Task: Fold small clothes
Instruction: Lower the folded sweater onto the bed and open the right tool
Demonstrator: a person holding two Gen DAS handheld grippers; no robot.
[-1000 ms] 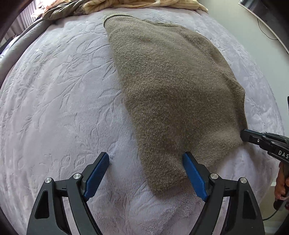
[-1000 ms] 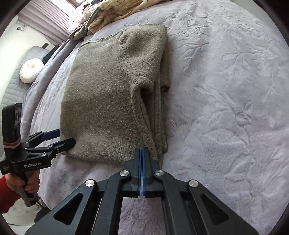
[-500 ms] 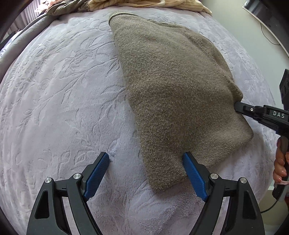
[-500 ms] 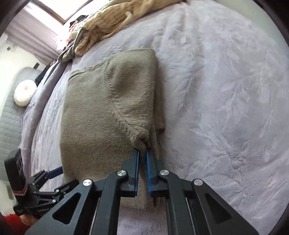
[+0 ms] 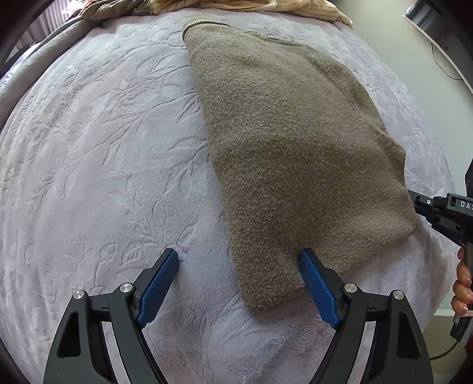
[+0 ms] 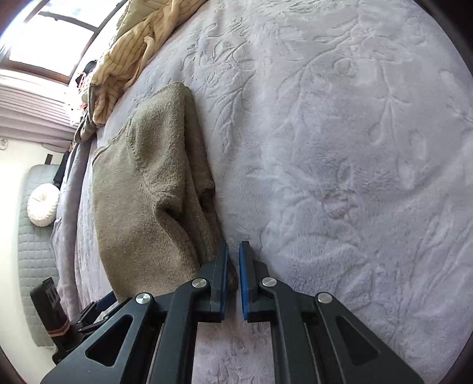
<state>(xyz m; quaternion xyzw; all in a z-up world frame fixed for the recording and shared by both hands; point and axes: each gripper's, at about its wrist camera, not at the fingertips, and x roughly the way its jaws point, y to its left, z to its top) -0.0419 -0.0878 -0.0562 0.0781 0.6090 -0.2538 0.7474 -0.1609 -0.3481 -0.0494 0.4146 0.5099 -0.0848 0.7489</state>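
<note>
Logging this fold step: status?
Left gripper open, astride sweater corner. Right gripper ajar at its edge, gripping nothing. Clothes pile beyond, clear.

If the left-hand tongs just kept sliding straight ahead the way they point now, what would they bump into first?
Probably the brown sweater. The left tongs stand wide open over the lilac bedspread, and the sweater's near corner already lies between the blue pads. How high they hover is unclear.

The left wrist camera looks down from close above the bed [image 5: 88, 177], facing 12 o'clock toward the heaped clothes [image 5: 251, 4]. The right wrist camera sits lower and nearer. Both share the folded sweater [image 5: 295, 162], at 9 o'clock in the right view.
</note>
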